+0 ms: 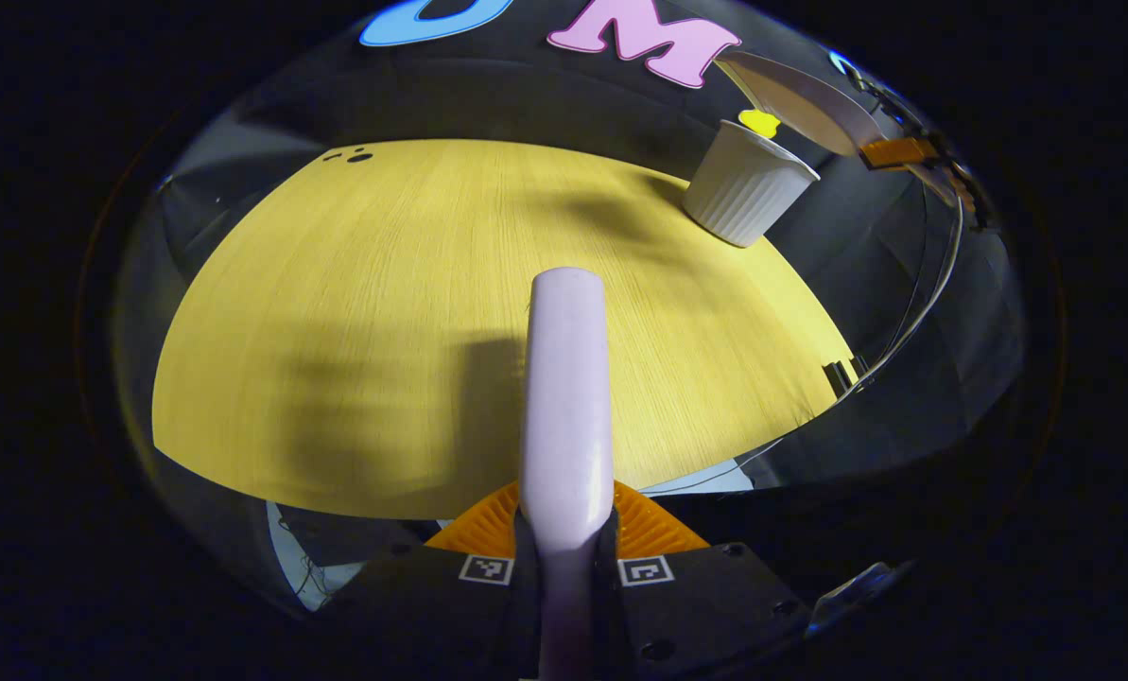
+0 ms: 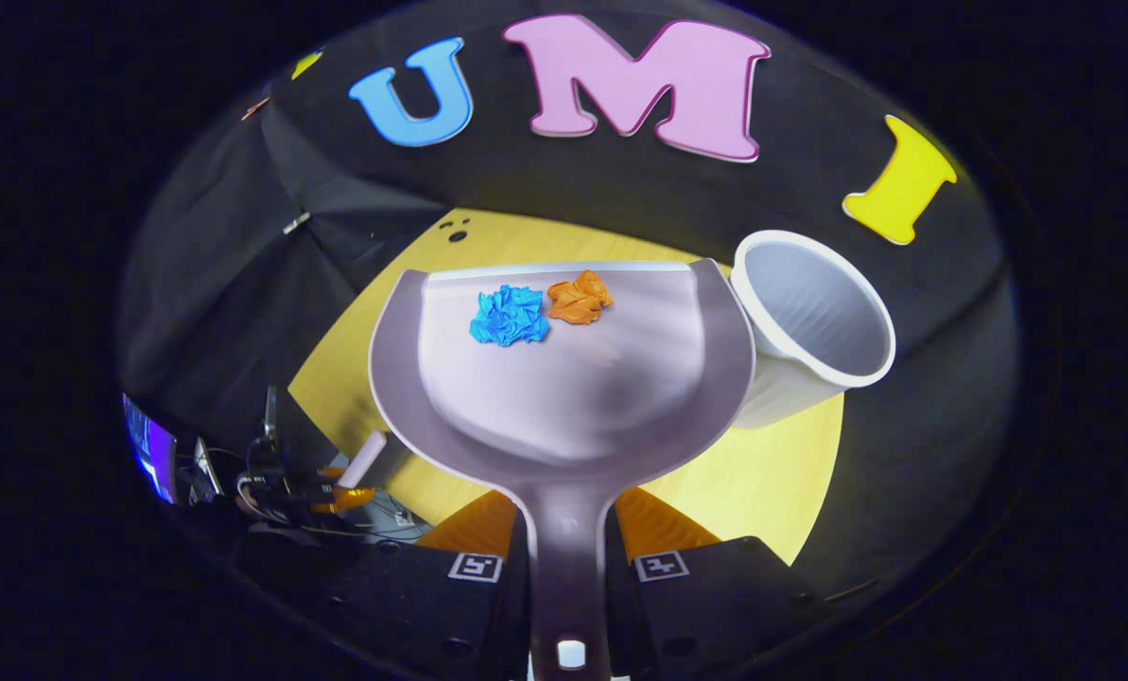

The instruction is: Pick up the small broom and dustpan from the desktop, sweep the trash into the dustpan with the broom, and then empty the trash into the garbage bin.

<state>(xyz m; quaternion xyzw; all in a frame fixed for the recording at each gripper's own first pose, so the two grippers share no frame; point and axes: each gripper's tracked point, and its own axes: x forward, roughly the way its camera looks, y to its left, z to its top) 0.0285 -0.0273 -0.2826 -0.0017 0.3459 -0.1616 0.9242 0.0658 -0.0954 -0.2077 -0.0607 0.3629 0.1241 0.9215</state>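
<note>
**Dustpan loaded beside the bin**

The right gripper point(image 2: 568, 567) has both fingers clamped on the handle of the pale dustpan point(image 2: 564, 378), held above the wooden desktop point(image 2: 772, 482). A blue paper wad point(image 2: 509, 316) and an orange wad point(image 2: 580, 298) lie near its front edge — the white ribbed garbage bin point(image 2: 814, 322) just beside its rim. The left gripper point(image 1: 564, 558) grips the broom point(image 1: 566, 397) by its pale handle. No brand or readable writing on either tool.

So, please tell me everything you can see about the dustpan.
The dustpan is pale, smooth plastic by its look, with a raised rim and a narrow handle. The right gripper is shut on that handle, holding it above the table. Blue paper and orange paper lie inside, near its front edge. The bin stands beside it.
</note>
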